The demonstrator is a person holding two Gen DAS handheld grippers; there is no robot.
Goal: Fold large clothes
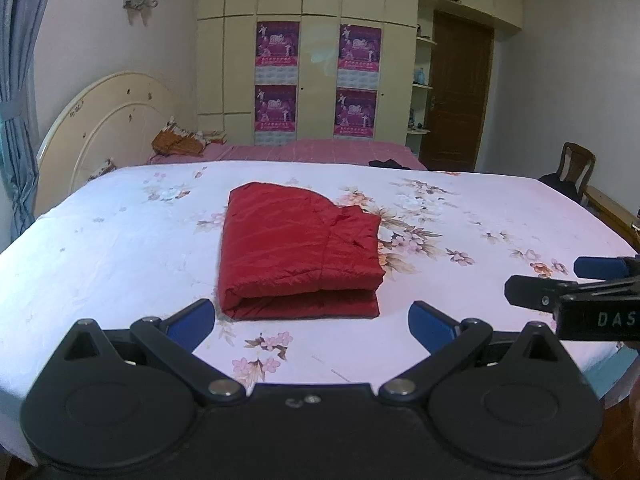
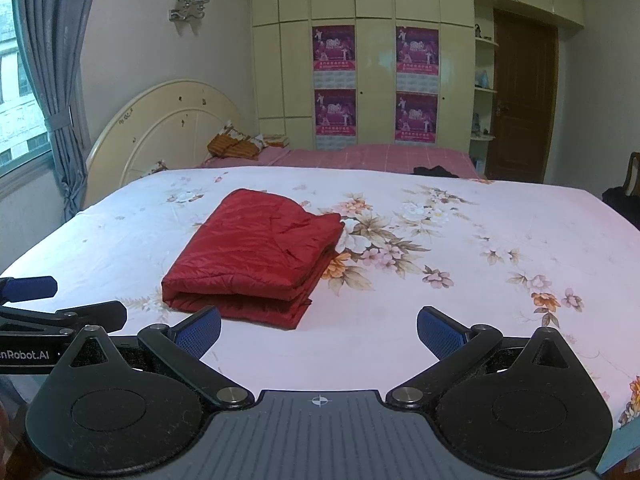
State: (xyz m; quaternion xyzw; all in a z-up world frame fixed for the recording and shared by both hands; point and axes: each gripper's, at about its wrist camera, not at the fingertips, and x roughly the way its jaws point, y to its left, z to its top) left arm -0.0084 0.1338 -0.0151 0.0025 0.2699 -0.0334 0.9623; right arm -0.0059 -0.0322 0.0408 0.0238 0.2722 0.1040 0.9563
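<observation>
The right claw (image 1: 560, 280) body reads "DAS"; the left claw (image 2: 52, 300) body reads "nRobot.AI".

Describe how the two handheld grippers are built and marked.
Both the left gripper and right gripper are matte black, with round hinge housings, silver pivot bolts, angled linkage arms and blue textured finger pads. White lettering marks their sides; the right's grey ribbed centre plate carries a crosshair.

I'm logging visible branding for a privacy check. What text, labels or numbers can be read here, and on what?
"DAS": white letters on the right gripper body, cut off by the left wrist view's edge.
"nRobot.AI": white letters on the left gripper body, start cut off in the right wrist view.
Four purple posters on the wardrobe: print and calendar grids too small and blurred to read.
Red folded jacket: no text visible.
</observation>
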